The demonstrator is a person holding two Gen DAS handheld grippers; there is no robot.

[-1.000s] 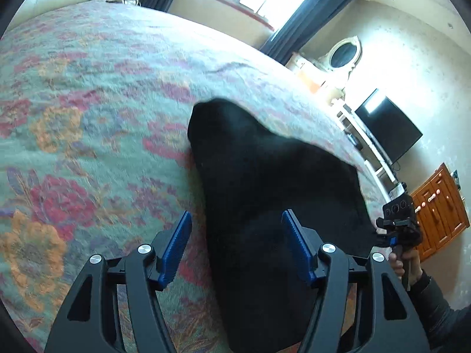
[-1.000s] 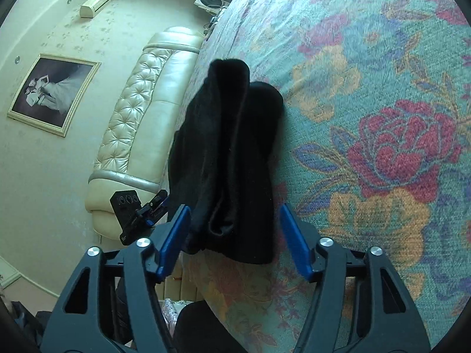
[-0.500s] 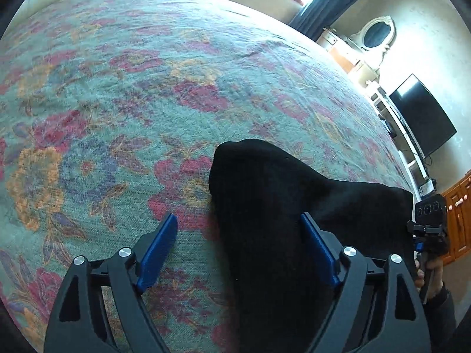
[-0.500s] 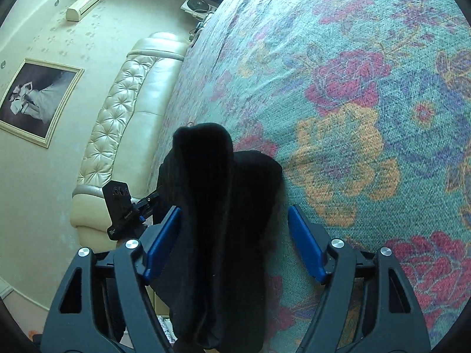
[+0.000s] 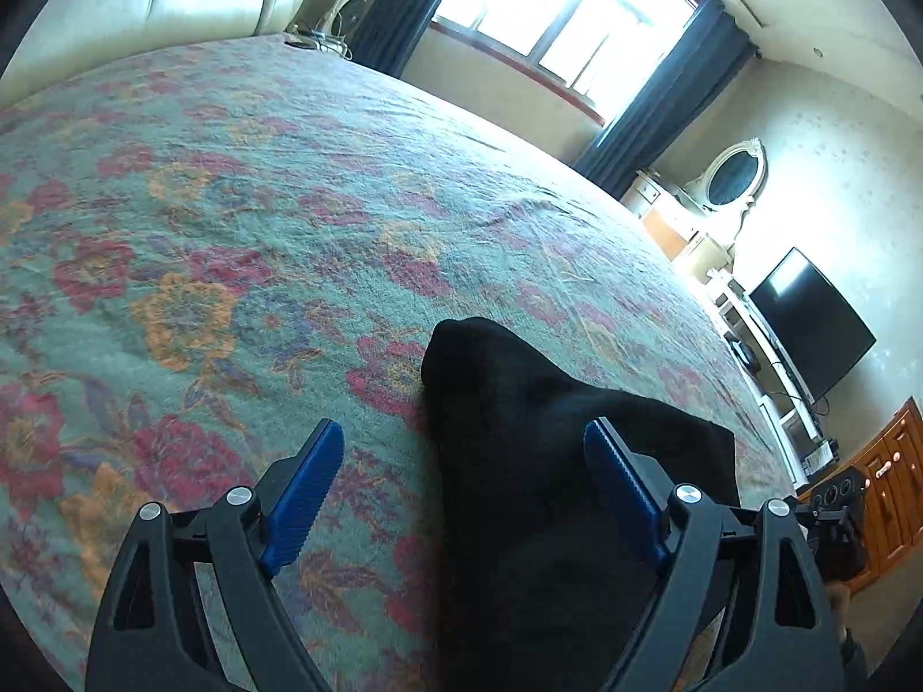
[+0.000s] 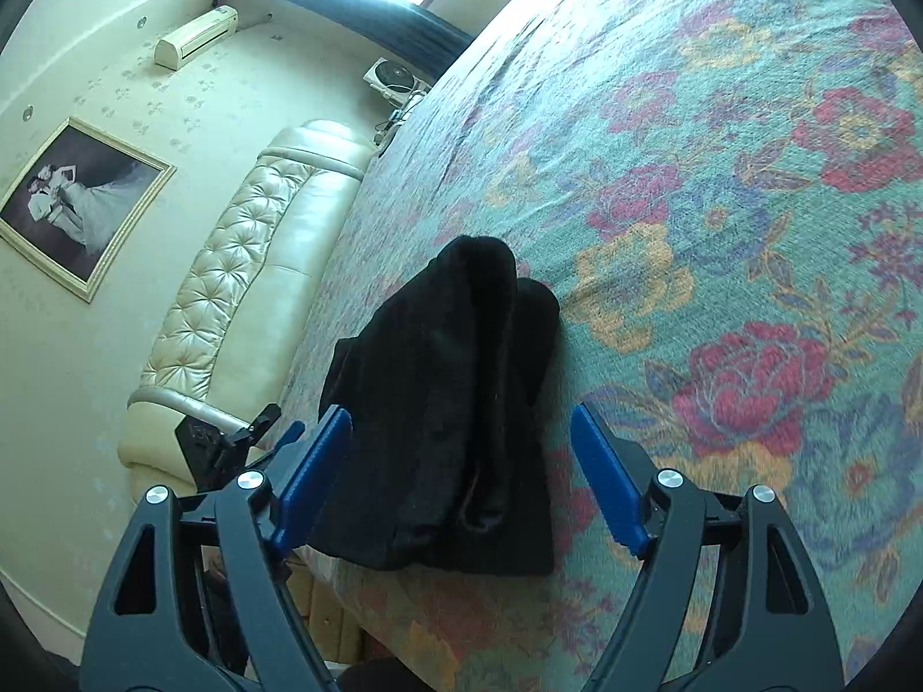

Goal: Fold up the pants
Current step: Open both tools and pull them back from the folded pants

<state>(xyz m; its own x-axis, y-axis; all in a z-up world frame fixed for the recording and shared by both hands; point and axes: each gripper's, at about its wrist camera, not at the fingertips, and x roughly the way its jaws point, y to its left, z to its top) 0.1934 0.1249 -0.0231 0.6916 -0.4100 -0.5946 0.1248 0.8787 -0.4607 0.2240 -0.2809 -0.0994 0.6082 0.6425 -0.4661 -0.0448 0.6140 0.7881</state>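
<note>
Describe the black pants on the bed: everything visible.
The black pants are a soft, fuzzy-looking dark fabric folded into a compact, thick bundle with stacked layers and a rolled fold line visible from the right wrist. They lie on the floral green bedspread close to its near edge. The left wrist view shows them as a flat dark mass with a rounded far corner. Nothing but the bedspread touches them: both grippers' blue pads stand apart from the fabric.

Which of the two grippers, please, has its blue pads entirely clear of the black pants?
Neither is gripping; the right gripper straddles the pants, while the left gripper's right pad overlaps them.
</note>
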